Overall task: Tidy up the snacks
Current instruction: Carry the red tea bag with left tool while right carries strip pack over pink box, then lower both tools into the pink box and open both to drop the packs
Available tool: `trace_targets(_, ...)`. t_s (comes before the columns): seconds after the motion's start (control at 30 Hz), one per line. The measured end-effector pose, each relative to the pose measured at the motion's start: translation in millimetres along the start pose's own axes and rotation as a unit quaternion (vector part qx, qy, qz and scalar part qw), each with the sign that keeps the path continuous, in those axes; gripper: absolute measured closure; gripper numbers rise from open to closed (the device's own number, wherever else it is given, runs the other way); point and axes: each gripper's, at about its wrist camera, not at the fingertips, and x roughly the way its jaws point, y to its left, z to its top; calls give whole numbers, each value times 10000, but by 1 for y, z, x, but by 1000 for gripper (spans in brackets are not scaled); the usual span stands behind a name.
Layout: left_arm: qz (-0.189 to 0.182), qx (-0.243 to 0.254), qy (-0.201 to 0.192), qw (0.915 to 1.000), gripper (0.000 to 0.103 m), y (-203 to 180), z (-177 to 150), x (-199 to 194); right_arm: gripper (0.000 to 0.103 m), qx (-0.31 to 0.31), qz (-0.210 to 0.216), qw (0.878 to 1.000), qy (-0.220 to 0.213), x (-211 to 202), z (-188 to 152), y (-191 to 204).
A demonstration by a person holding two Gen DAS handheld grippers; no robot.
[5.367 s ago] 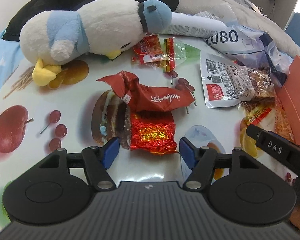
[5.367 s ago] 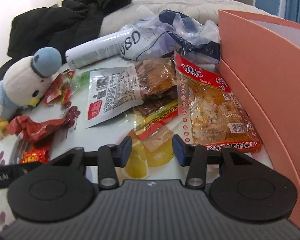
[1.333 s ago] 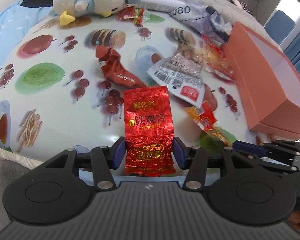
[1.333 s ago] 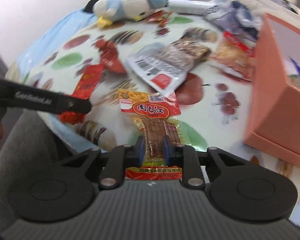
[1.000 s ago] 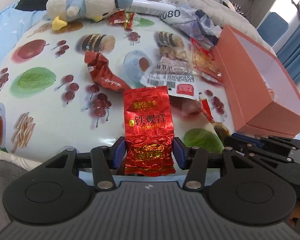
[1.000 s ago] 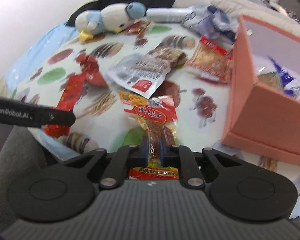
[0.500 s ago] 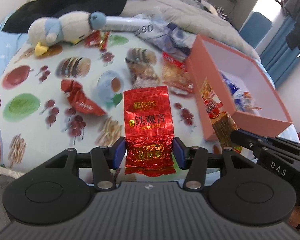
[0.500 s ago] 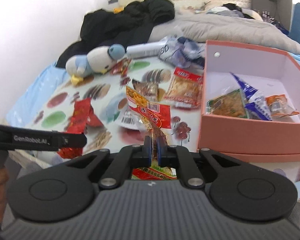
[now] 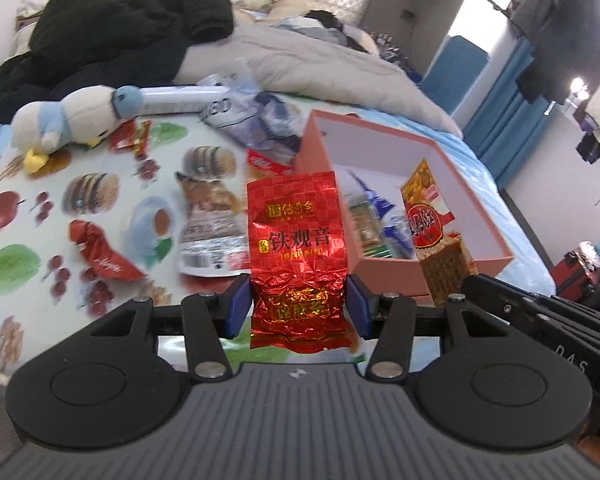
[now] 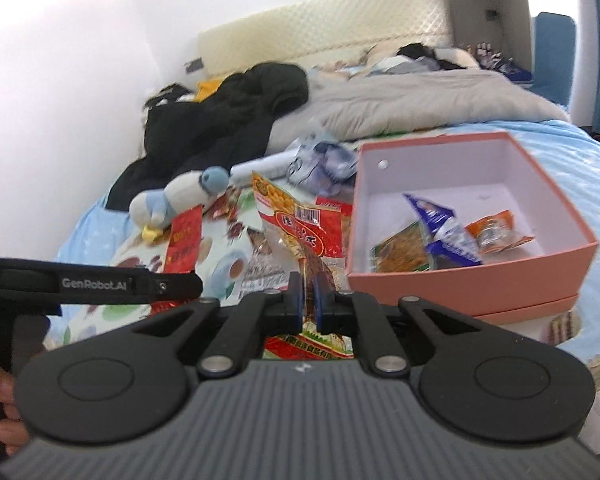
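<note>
now lifted clear of the fruit-print cloth (image 9: 112, 184), both packets at once. held upright in the left gripper (image 9: 298, 310): the red foil tea packet (image 9: 296, 248), pinched across its crumpled lower part, jaws partway apart with the blue pads tight on either side. pinched in the right gripper (image 10: 307, 298): the yellow-and-red snack packet (image 10: 300, 224), jaws almost together on its thin brown lower part after a slight further squeeze within the last second, packet top leaning away to the left.

a second ago looking down on the cloth with the pink box (image 10: 460, 280) off at the right edge; now raised and swung so that the box's open top fills the right of both views. already lying inside: a blue-and-white packet (image 10: 440, 228), an orange one (image 10: 496, 230) and a green-yellow one (image 10: 400, 254), with plenty of bare floor behind them.

from the left wrist view, the snack packet just over the box's near wall, tea packet short of the near-left corner. left on the cloth: a crumpled red wrapper (image 9: 100, 254), a clear barcode packet (image 9: 212, 236), small red sweets beside the plush bird (image 9: 72, 120).

probably mid-carry, then: both packets on the way to the box, release not yet due. worth watching: the tall tea packet catching the box wall on the way over.
</note>
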Motion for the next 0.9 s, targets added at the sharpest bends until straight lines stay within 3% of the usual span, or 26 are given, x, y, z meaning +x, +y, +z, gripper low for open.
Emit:
trace_targets(0.4, -442, 376, 56, 9983, 47, -64, 30, 37, 94, 331, -392, 9981, -346, -22, 23, -54)
trace_targets(0.9, -400, 629, 356, 9966, 47, -113, 85, 137, 94, 589, -479, 9963, -395, 21, 64, -134)
